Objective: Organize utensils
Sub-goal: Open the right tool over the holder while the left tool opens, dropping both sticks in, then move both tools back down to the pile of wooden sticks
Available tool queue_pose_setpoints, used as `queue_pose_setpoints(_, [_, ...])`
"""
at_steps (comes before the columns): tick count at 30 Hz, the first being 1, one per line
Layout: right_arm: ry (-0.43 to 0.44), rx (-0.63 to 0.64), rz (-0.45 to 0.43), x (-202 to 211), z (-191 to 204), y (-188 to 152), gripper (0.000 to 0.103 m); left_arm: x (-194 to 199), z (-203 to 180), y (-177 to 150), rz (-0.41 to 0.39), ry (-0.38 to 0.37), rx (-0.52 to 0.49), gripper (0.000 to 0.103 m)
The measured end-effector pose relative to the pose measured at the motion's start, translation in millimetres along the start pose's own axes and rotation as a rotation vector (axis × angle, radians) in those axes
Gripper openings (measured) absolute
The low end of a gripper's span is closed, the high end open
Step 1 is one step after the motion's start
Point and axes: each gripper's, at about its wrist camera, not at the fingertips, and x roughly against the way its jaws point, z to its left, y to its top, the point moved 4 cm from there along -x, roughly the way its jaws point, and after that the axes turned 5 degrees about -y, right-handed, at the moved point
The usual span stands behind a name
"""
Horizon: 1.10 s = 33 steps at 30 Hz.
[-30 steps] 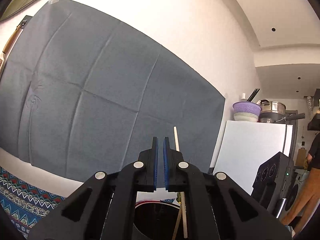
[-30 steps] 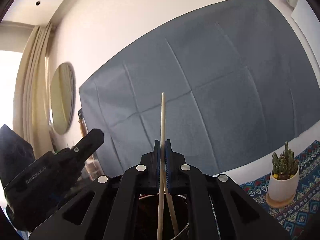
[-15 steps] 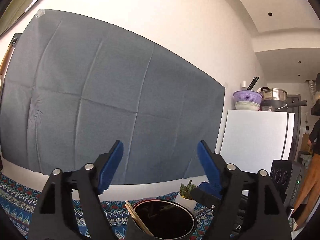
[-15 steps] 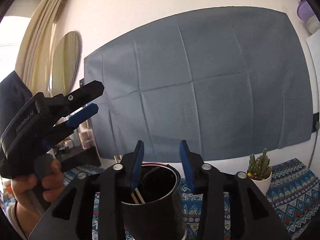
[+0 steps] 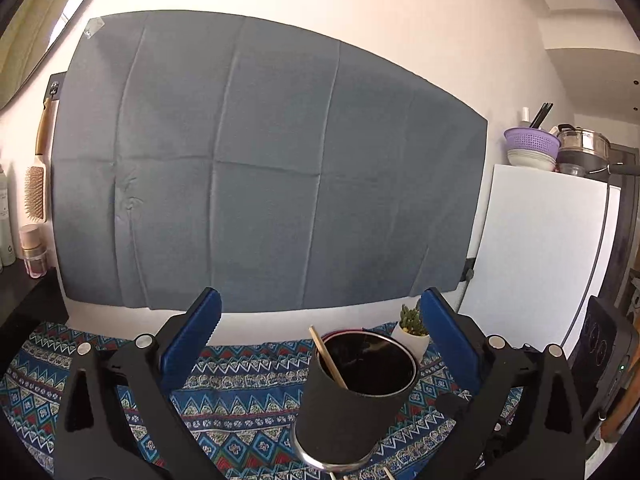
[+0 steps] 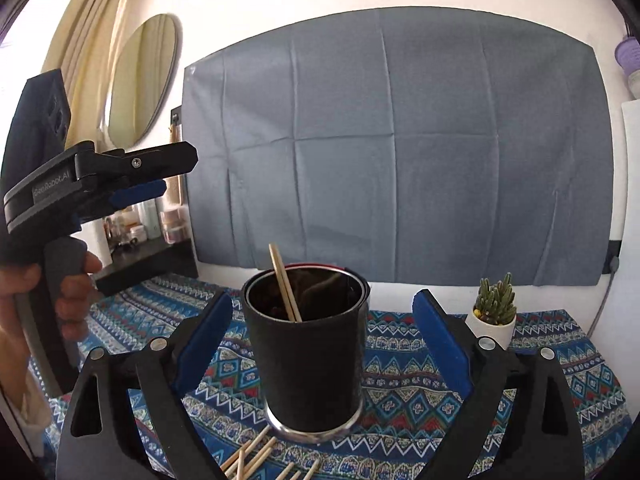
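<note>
Both grippers, left (image 5: 320, 312) and right (image 6: 323, 312), have just been opening and gape empty around the cup (image 6: 306, 356) holding two chopsticks (image 6: 285, 284); more sticks (image 6: 256, 460) lie before it, a cactus (image 6: 495, 308) beside.

The lettering "GenRobot.AI" is printed in pale letters along the grey side of the left hand-held gripper (image 6: 160, 178), as seen in the right wrist view. A single letter "G" can be made out on a white bottle (image 5: 6, 224) at the left edge of the left wrist view. No other text can be read.
</note>
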Motion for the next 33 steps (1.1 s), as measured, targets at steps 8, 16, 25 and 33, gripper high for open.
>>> queue_pose_setpoints(8, [-0.046, 0.064, 0.07, 14.0, 2.4, -18.6, 0.09, 11.4, 5.3, -38.0, 0.183, 0.022, 0.017, 0.097])
queue_pose_setpoints(16, [-0.079, 0.075, 0.151, 17.4, -4.4, -39.4, 0.091, 12.3, 8.1, -75.8, 0.259, 0.124, -0.081, 0.097])
queue_pose_setpoints(25, [-0.102, 0.121, 0.318, 8.1, 2.7, -84.6, 0.091, -9.0, 12.7, -138.9, 0.512, 0.065, -0.016, 0.097])
queue_pose_setpoints(33, [-0.12, 0.244, 0.503, -2.8, 13.6, -132.9, 0.091, -12.0, 6.0, -179.8, 0.651, -0.006, 0.0, 0.097])
